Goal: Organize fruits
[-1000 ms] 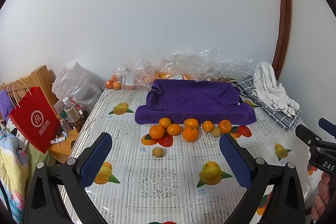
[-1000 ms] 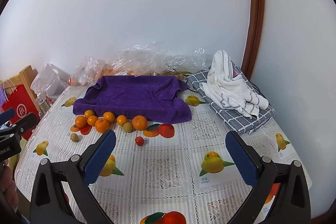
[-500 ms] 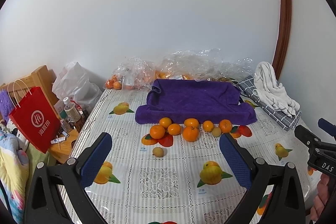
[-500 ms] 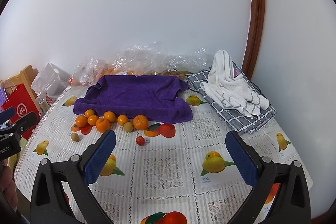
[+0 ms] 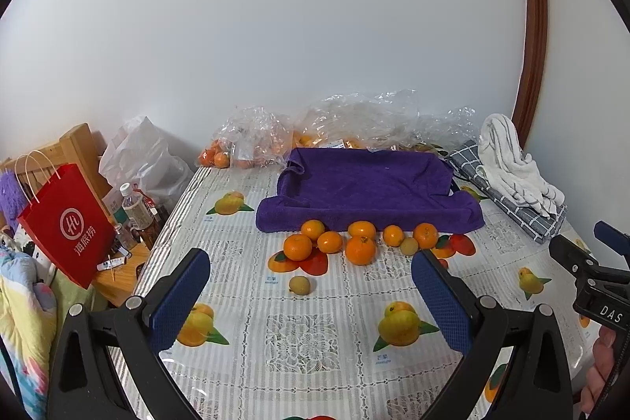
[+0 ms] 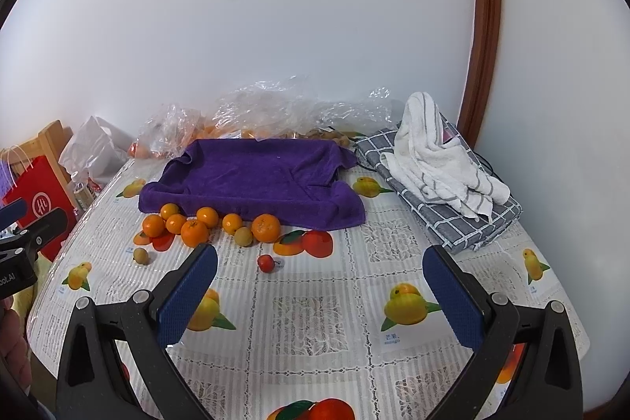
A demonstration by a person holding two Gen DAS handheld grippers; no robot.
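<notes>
Oranges (image 5: 360, 250): loose cluster touching the front edge of the purple towel (image 5: 370, 189). Small red fruit (image 6: 265, 263) apart, nearer (printed fruit on cloth excluded). Left gripper (image 5: 311, 294): wide, empty, fruit straight ahead. Right gripper (image 6: 321, 292): wide, empty, cluster ahead-left; red fruit nearest it.

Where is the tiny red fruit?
In the right wrist view the tiny red fruit lies alone on the tablecloth, just in front of the row of oranges, toward the left.
</notes>
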